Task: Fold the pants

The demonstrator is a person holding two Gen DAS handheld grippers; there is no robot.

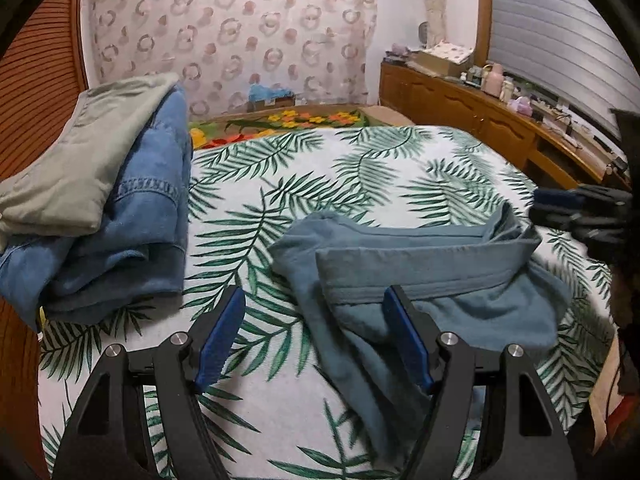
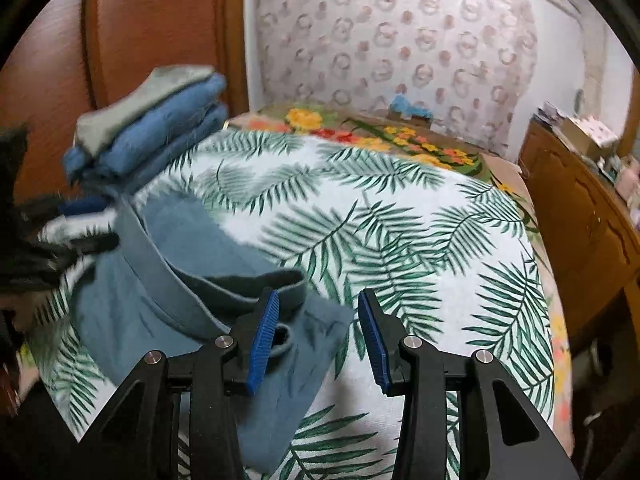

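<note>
Leaf-print bed [image 1: 360, 168], teal pants [image 1: 420, 280], folded stack [image 1: 120, 208]

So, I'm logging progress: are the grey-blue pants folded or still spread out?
Not neatly folded. The grey-blue cotton pants lie rumpled on the palm-leaf bedspread, waistband doubled over, one leg trailing loose.

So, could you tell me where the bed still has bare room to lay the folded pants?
Free: the leaf-print bedspread between the folded stack and the wooden dresser, back to the floral blanket. Crowded: the near side, where the blue-grey pants lie under the left gripper and right gripper.
</note>
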